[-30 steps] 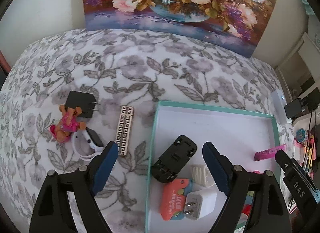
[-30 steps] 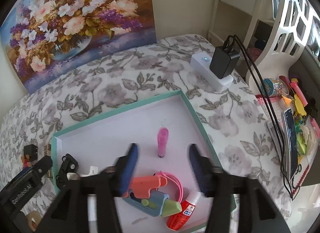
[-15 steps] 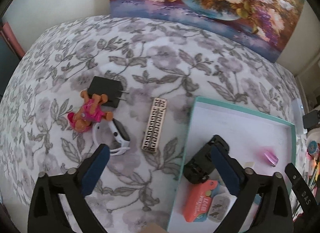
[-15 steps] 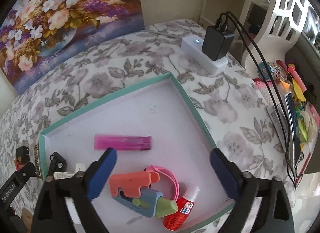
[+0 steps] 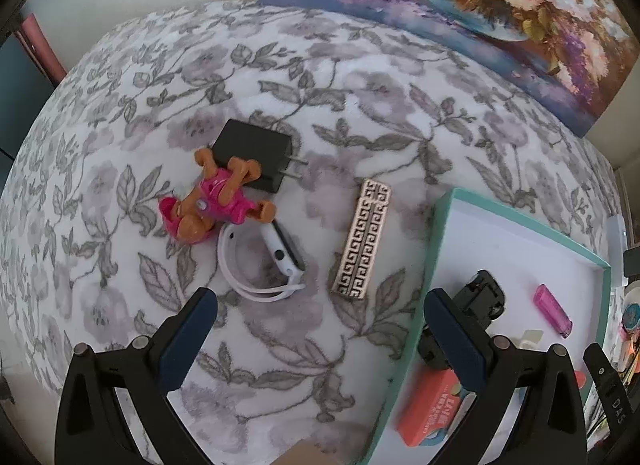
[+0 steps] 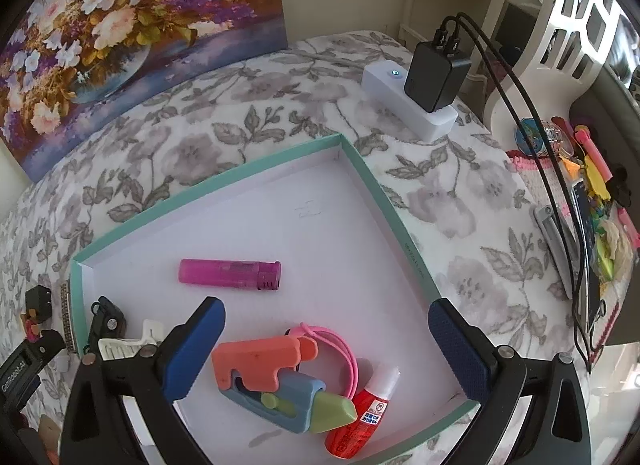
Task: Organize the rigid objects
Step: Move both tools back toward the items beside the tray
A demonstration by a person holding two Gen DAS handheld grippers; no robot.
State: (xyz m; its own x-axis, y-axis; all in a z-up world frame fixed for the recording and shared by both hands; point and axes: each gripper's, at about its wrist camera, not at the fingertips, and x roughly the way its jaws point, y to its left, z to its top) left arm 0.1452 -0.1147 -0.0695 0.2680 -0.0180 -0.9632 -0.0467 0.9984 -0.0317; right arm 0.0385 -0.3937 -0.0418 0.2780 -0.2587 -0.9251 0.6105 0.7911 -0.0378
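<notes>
- Left of the teal box's (image 5: 440, 225) rim, on the floral spread (image 5: 360, 105), we find four loose items: gold patterned bar (image 5: 363, 239), white watch (image 5: 264, 261), pink toy figure (image 5: 212, 201), black plug adapter (image 5: 252, 155).
- Left gripper (image 5: 320, 325) wide apart, empty; bar lies just ahead, slightly right of centre, long axis running nearly away from us.
- Right gripper (image 6: 326, 339) also wide, empty, over the box above the orange toy (image 6: 256, 365); pink lighter (image 6: 230, 274) lies crosswise.
- We judge the left nearer the loose items.

The right hand-held gripper (image 6: 326, 339) opened, dropping the pink lighter (image 6: 230, 274) flat.
</notes>
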